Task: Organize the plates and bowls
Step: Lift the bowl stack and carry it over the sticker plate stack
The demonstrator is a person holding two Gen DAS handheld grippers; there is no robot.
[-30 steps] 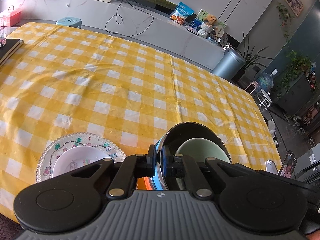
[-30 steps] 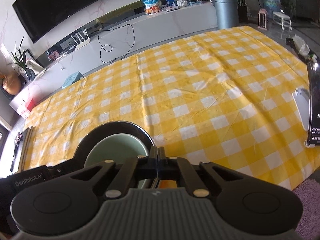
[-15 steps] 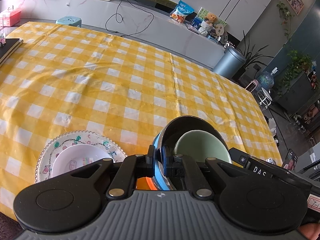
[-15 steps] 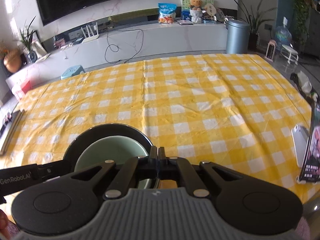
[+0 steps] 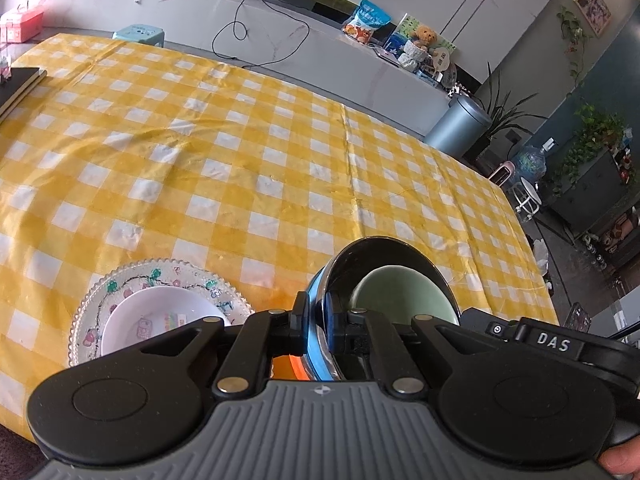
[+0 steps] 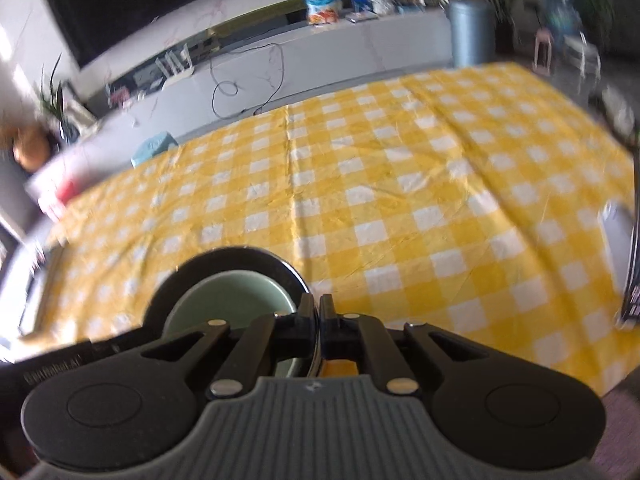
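Note:
A black plate with a blue underside [image 5: 384, 252] carries a pale green bowl [image 5: 400, 292]. My left gripper [image 5: 318, 320] is shut on the plate's left rim. My right gripper [image 6: 319, 316] is shut on its right rim; the plate [image 6: 240, 258] and green bowl [image 6: 228, 300] show at lower left in the blurred right wrist view. The plate is held tilted above the yellow checked tablecloth [image 5: 240, 160]. To the left, a white bowl [image 5: 160, 316] sits in a patterned clear plate [image 5: 120, 280] on the table.
A dark flat object [image 5: 20, 84] lies at the table's far left edge. A white device [image 6: 616, 236] and a dark upright card [image 6: 634, 280] sit at the table's right edge. A grey bin [image 5: 456, 128] stands beyond the far edge.
Both grippers have lifted the black plate with the green bowl and it now tilts more. The right wrist view has swung and blurred. The white bowl and patterned plate have not moved.

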